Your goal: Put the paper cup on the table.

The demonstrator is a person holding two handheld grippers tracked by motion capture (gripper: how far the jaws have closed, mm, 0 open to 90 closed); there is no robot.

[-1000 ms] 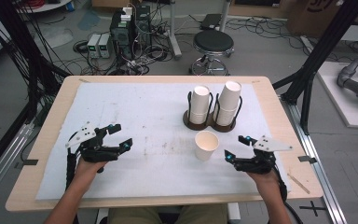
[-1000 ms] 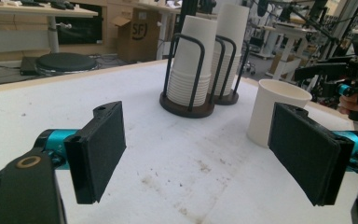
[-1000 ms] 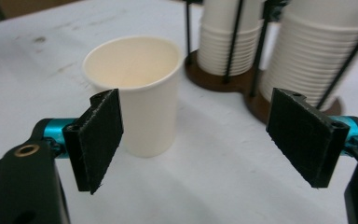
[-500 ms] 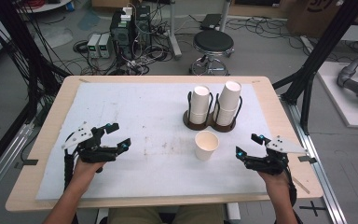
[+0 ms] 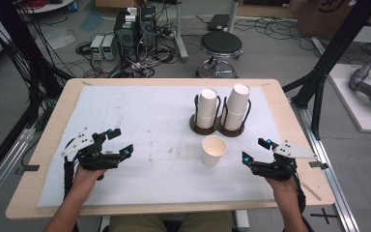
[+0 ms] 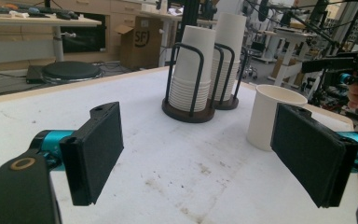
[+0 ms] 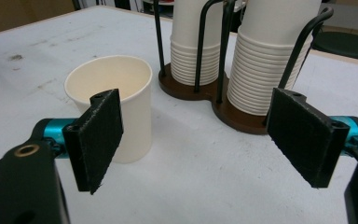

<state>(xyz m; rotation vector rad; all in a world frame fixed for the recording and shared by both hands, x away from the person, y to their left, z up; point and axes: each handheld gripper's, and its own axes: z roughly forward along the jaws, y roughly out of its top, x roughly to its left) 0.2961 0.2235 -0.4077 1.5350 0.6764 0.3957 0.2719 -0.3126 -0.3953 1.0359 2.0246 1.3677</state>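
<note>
The right tool (image 5: 257, 151) is sitting farther right than before, jaws wide apart. The left tool (image 5: 117, 142) is gaping too. One paper cup (image 5: 214, 150) is standing on the table (image 5: 48, 125).

Wood table (image 5: 48, 145), white mat (image 5: 140, 116), cup (image 5: 214, 150), holder (image 5: 217, 126)

Left gripper (image 5: 117, 142): held low in left hand (image 5: 88, 175), jaws spread wide, nothing between, pointing right and forward. Right gripper (image 5: 255, 150): held in right hand (image 5: 280, 182), jaws spread wide, empty, pointing left. Forearms enter from bottom edge.
</note>
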